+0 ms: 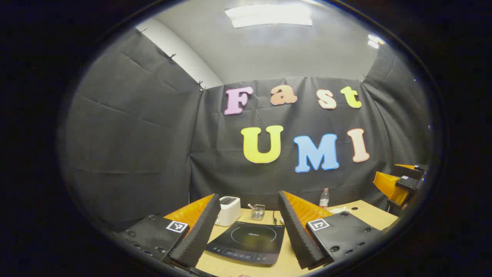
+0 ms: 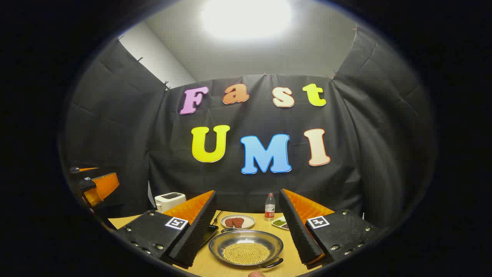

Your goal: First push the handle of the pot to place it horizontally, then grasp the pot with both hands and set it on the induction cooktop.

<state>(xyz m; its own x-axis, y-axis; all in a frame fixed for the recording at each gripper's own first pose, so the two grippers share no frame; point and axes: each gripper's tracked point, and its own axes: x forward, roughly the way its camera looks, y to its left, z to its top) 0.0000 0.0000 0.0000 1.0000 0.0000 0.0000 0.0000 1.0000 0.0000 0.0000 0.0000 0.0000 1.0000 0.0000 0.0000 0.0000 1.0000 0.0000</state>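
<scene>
With both the left gripper [image 1: 250, 234] and right gripper [image 2: 248, 234] holding their jaws apart above the desk [image 2: 292, 263], the pot [image 2: 246, 246] beside the cooktop [image 1: 248, 242] could spill its grains if its handle [image 2: 271, 264] is shoved hard.

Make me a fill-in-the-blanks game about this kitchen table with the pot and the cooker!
1. The pot has small yellow grains inside and sits between the open fingers of the ____ gripper.
2. The induction cooktop has ____ standing on it.
3. Beside the cooktop, near the black wall, stands a white ____.
4. The plate behind the pot holds something dark ____ in colour.

Missing words: right; nothing; toaster; red
</scene>
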